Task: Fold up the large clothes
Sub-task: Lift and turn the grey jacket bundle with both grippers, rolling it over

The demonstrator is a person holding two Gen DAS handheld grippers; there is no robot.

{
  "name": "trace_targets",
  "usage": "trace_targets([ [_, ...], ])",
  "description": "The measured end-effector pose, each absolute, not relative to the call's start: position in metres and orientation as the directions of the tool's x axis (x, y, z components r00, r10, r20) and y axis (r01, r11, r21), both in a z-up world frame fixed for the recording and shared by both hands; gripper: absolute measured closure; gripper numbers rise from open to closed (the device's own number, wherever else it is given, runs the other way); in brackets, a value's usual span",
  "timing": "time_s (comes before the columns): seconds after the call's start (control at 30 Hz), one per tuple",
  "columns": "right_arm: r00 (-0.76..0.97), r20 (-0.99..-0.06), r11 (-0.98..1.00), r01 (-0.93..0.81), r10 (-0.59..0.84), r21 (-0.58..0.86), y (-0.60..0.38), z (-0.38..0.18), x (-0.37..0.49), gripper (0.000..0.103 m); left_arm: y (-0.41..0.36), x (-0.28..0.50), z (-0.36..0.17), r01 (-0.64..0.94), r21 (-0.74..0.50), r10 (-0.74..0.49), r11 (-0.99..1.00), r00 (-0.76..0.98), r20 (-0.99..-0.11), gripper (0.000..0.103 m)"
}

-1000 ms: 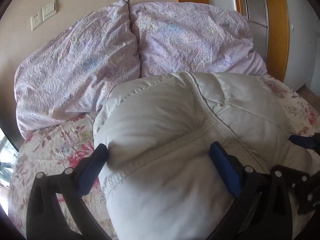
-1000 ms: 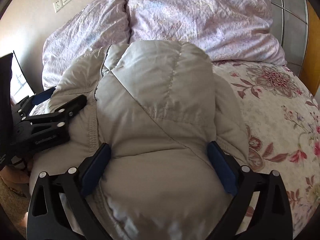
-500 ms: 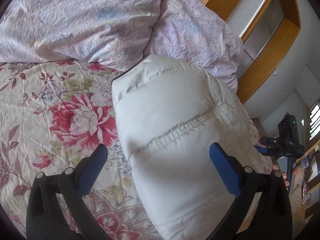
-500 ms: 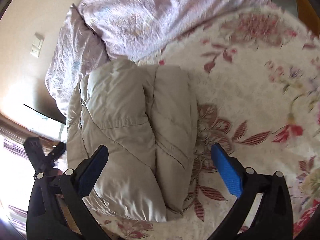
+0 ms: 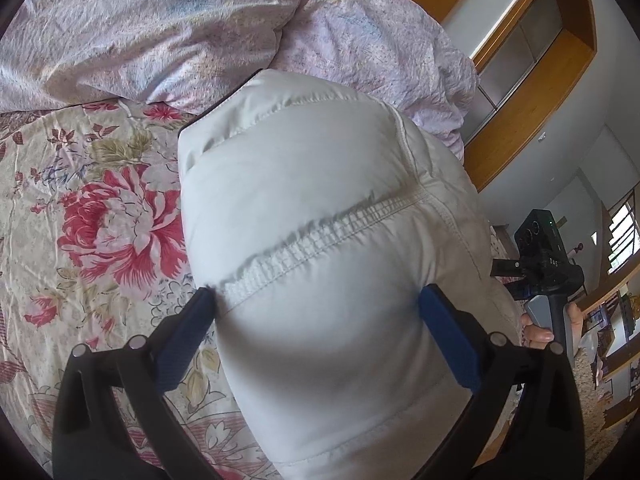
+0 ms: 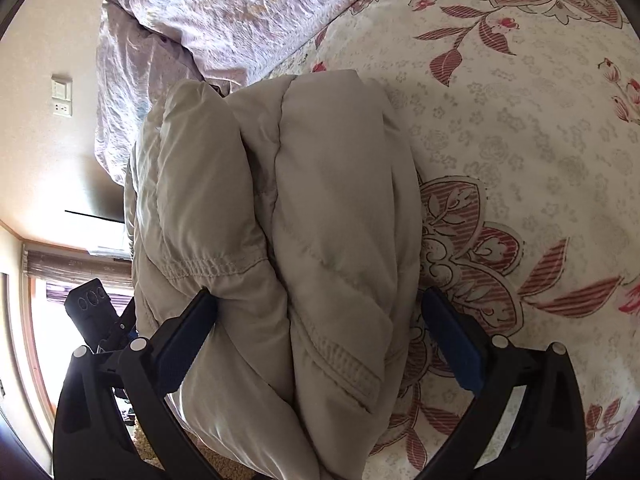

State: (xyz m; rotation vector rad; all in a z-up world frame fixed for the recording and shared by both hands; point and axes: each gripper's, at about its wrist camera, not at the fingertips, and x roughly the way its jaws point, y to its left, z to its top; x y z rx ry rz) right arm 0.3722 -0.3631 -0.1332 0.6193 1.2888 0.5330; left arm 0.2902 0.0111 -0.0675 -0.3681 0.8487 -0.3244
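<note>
A pale beige puffer jacket (image 5: 320,208) lies folded into a thick bundle on the floral bed sheet (image 5: 100,220). My left gripper (image 5: 316,320) is open, its blue pads on either side of the bundle's near end, the left pad touching the fabric. My right gripper (image 6: 320,324) is open and straddles the bundle (image 6: 304,200) from the opposite side. The right gripper's body also shows in the left wrist view (image 5: 548,256), held by a hand. The left gripper's body shows in the right wrist view (image 6: 100,312).
Two lilac pillows (image 5: 180,28) lie against the headboard wall behind the jacket, also in the right wrist view (image 6: 240,12). A wooden wardrobe frame (image 5: 532,80) stands at the right. Floral sheet (image 6: 520,140) spreads to the right of the bundle. A wall socket (image 6: 62,98) is at the left.
Both grippers tilted and swung to opposite sides of the bundle, then moved closer in. The jacket stayed folded in place on the bed.
</note>
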Motion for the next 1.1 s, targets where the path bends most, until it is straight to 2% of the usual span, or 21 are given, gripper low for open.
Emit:
trace_targets([
  [0.17,0.207,-0.702,0.721,-0.019,0.681,0.693,-0.365,-0.134,0.371,0.001,0.008,0.287,-0.067,0.126,-0.41,-0.39,0.903,0.64,-0.662,0.002],
  [0.8,0.217,-0.684,0.702,-0.01,0.697,0.712,-0.373,-0.138,0.367,0.001,0.011,0.284,-0.069,0.134,-0.437,-0.412,0.89,0.648,-0.64,0.002],
  [1.1,0.122,-0.669,0.679,-0.072,0.733,0.731,-0.353,-0.142,0.375,0.001,0.032,0.289,-0.081,0.126,-0.615,-0.563,0.778,0.572,-0.596,0.002],
])
